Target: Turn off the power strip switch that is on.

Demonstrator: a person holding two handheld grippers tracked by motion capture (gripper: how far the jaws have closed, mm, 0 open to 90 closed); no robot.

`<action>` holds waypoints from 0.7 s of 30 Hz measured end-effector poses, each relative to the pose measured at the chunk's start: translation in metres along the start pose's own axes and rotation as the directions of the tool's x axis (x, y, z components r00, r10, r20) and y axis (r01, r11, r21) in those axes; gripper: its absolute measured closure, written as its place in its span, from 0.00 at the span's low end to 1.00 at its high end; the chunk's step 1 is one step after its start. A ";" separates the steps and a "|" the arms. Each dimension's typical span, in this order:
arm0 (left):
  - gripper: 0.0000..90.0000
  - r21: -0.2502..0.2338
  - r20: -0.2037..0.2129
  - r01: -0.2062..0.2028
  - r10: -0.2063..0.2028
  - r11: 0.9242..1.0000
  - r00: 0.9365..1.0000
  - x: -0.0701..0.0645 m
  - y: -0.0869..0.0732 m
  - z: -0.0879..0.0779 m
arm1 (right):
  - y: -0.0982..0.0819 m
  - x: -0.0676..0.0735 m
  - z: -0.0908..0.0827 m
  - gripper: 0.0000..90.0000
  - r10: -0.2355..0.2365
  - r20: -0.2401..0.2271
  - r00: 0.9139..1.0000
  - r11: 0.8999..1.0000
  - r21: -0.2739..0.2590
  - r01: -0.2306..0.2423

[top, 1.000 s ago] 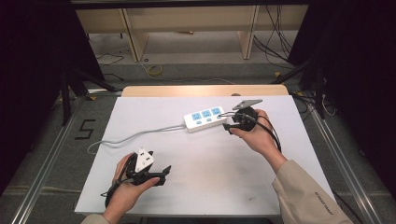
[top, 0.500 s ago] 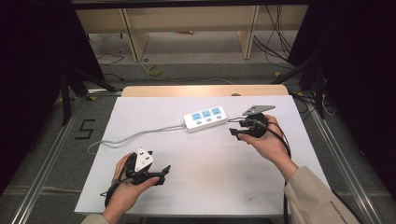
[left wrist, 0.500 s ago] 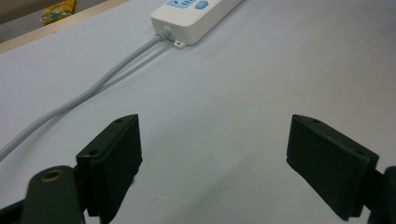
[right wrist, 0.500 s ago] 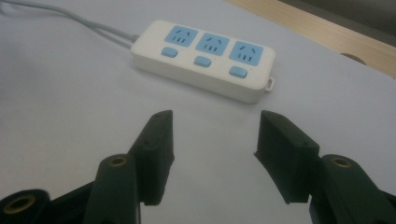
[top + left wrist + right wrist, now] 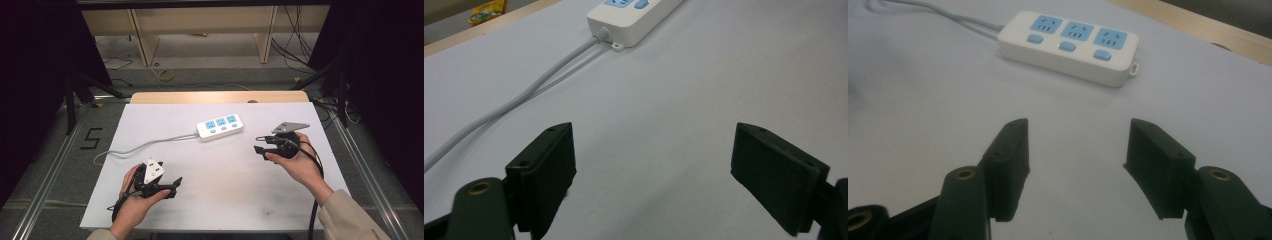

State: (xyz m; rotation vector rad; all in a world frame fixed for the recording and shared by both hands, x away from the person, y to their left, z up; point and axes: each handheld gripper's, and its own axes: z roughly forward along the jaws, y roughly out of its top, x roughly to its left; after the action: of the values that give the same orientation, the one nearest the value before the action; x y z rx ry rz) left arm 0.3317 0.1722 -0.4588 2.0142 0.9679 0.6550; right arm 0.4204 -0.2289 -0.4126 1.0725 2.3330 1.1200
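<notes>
thing: power strip (image 5: 220, 127) lies on white surface (image 5: 225, 185), far middle | right gripper (image 5: 259, 144) near strip's right end, jaws wide and just opening, empty | left gripper (image 5: 176, 186) well apart, jaws wide, empty | risk: a jaw may push the strip askew or press a switch; cord (image 5: 145, 146) may drag it

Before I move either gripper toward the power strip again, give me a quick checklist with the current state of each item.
1. Right gripper open, nothing between jaws: ok.
2. Left gripper open, nothing between jaws: ok.
3. Power strip lying flat on the table, touched by neither gripper: ok.
4. Sockets free of plugs: ok.
5. Cord away from both grippers: ok.
6. Strip switched on: cannot tell.
</notes>
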 end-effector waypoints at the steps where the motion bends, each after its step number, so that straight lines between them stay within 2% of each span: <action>1: 0.20 0.000 0.000 0.000 0.000 1.000 1.000 0.000 0.000 0.000 | -0.002 0.001 -0.002 0.47 -0.001 -0.001 1.000 1.000 -0.003 0.001; 12: 0.20 0.001 -0.001 0.000 0.000 1.000 1.000 0.000 0.000 -0.001 | -0.024 0.002 -0.018 0.45 0.005 -0.007 1.000 0.999 -0.040 -0.005; 21: 0.20 0.003 0.001 0.000 0.000 1.000 1.000 0.000 -0.001 -0.001 | -0.046 0.006 -0.029 0.43 0.014 -0.020 1.000 0.999 -0.037 -0.014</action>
State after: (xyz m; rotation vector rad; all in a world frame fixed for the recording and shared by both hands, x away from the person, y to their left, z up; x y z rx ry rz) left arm 0.3311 0.1731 -0.4590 2.0165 0.9692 0.6529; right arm 0.3774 -0.2583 -0.4302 1.0710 2.3136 1.1793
